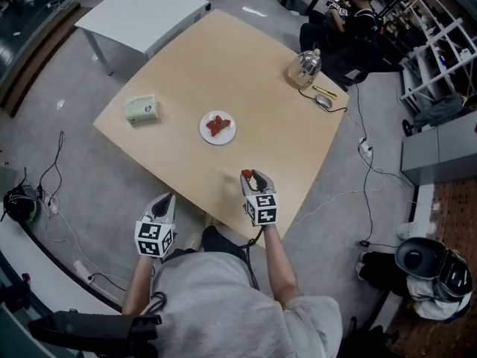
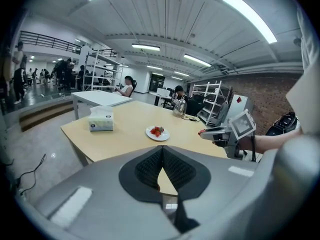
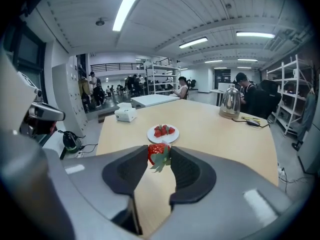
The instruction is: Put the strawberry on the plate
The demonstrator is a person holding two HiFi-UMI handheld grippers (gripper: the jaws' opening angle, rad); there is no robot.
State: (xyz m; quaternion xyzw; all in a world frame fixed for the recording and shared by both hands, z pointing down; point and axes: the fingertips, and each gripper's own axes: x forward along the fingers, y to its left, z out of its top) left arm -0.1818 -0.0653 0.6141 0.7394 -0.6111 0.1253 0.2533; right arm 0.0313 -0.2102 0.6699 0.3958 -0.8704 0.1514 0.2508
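Note:
A white plate (image 1: 218,127) (image 2: 157,133) (image 3: 163,133) sits near the middle of the wooden table (image 1: 246,73), with several red strawberries on it. My right gripper (image 1: 251,176) (image 3: 159,153) hovers over the table's near edge, short of the plate, shut on a strawberry (image 3: 158,151) (image 1: 247,174) whose green leaves hang down. My left gripper (image 1: 163,202) (image 2: 161,160) is held off the table's near edge, to the left of the right one, shut with nothing between its jaws.
A tissue box (image 1: 141,109) (image 2: 101,119) lies at the table's left side. A metal kettle (image 1: 304,67) (image 3: 230,103) and a computer mouse (image 1: 323,101) stand at the far right corner. A white table (image 1: 141,15) is beyond. Cables run over the floor.

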